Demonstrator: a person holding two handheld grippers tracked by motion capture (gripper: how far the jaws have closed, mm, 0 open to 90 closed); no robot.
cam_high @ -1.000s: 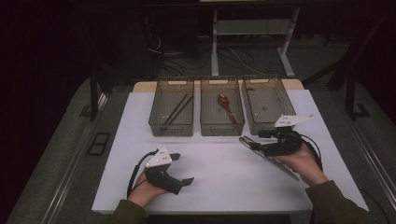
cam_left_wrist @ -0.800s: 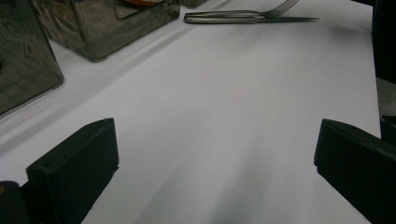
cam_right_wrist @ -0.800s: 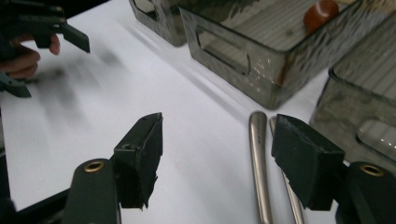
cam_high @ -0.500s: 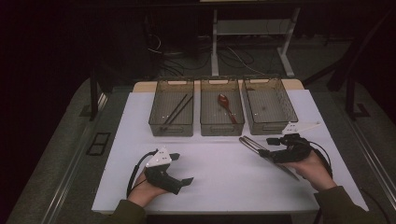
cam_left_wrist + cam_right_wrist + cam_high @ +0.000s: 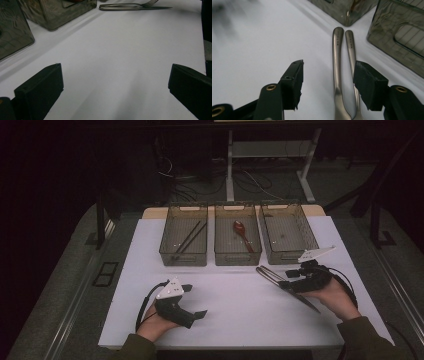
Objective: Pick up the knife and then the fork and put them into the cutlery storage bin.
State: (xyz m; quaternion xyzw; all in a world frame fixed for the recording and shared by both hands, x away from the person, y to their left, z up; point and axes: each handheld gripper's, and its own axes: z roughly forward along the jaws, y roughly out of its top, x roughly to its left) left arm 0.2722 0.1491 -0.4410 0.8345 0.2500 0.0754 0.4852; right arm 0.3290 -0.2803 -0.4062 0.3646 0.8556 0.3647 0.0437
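Since one second before, the right gripper (image 5: pixel 296 279) had drawn back from the right bin (image 5: pixel 289 233) toward the table's (image 5: pixel 240 300) right edge. Its jaws stood released around two steel handles (image 5: pixel 342 57), which the right gripper view showed lying side by side. From above, the left bin (image 5: pixel 184 235) held chopsticks (image 5: pixel 189 236) and the middle bin (image 5: pixel 237 235) held a red spoon (image 5: pixel 241 233). Near the front edge, the left gripper (image 5: pixel 195 312) rested with jaws released.

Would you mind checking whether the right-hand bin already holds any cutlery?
No: in the high view the right bin looks bare inside, while the two metal utensils lie on the table in front of it.
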